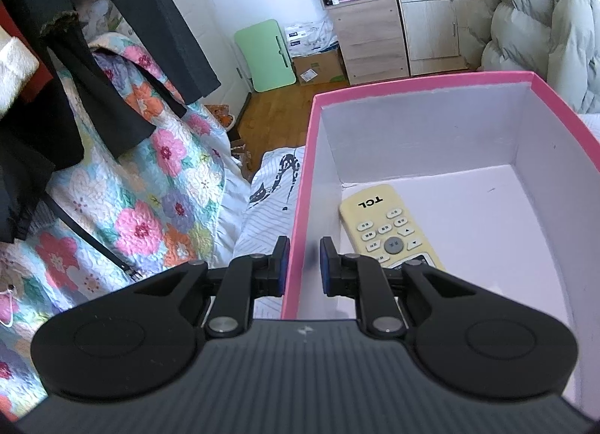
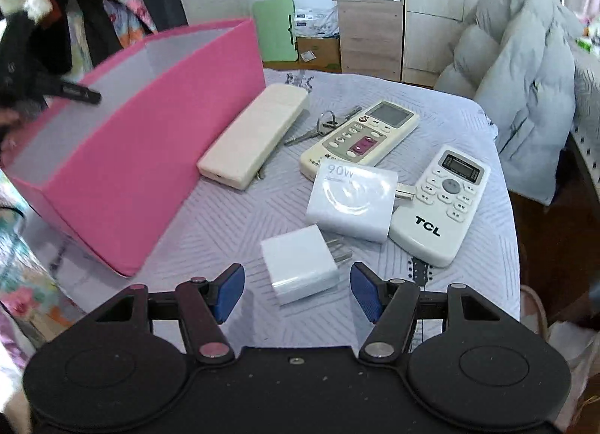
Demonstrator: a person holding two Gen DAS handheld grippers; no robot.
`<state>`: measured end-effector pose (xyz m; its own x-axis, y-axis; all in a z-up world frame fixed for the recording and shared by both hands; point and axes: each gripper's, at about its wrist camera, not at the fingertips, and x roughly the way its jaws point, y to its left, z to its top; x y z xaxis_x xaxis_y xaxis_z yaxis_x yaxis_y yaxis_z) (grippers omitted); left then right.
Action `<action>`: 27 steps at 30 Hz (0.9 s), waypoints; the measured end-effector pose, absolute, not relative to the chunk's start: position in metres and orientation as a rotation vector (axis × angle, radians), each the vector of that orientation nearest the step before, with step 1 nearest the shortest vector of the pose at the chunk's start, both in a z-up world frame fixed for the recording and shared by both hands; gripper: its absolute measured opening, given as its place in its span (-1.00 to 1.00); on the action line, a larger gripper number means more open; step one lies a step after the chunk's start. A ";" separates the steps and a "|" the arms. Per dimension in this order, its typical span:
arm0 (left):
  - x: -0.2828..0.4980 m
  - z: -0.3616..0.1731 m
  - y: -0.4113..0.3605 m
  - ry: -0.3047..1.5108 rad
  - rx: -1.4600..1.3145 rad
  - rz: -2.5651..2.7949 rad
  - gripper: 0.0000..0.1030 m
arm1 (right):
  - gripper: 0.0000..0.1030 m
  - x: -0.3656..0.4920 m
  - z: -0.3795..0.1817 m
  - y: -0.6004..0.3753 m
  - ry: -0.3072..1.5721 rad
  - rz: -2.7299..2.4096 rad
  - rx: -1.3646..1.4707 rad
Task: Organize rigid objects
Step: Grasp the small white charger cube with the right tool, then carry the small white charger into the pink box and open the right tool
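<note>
My left gripper point(image 1: 303, 265) is shut on the left wall of the pink box point(image 1: 300, 209); one finger is outside, one inside. A yellowed TCL remote point(image 1: 386, 227) lies in the box. In the right wrist view the pink box point(image 2: 150, 134) sits tilted on the bed. My right gripper point(image 2: 298, 287) is open around a small white charger point(image 2: 300, 265) without touching it. Beyond lie a large 90W charger point(image 2: 352, 201), a white TCL remote point(image 2: 442, 205), a beige remote point(image 2: 363, 137), a cream remote face down point(image 2: 255, 137) and keys point(image 2: 322, 126).
The objects lie on a pale patterned bedspread point(image 2: 225, 216). A floral quilt point(image 1: 142, 190) and dark hanging clothes point(image 1: 56, 77) are to the left. A grey puffer jacket point(image 2: 517, 89) hangs at the right. A wooden cabinet point(image 2: 371, 32) and green board point(image 2: 273, 29) stand behind.
</note>
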<state>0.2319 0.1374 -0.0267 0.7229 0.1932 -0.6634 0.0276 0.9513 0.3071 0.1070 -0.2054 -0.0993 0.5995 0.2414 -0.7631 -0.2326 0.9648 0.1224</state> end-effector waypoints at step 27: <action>0.234 -0.023 0.141 0.755 0.286 0.096 -0.72 | -0.01 0.089 -0.073 -0.195 0.781 0.186 0.067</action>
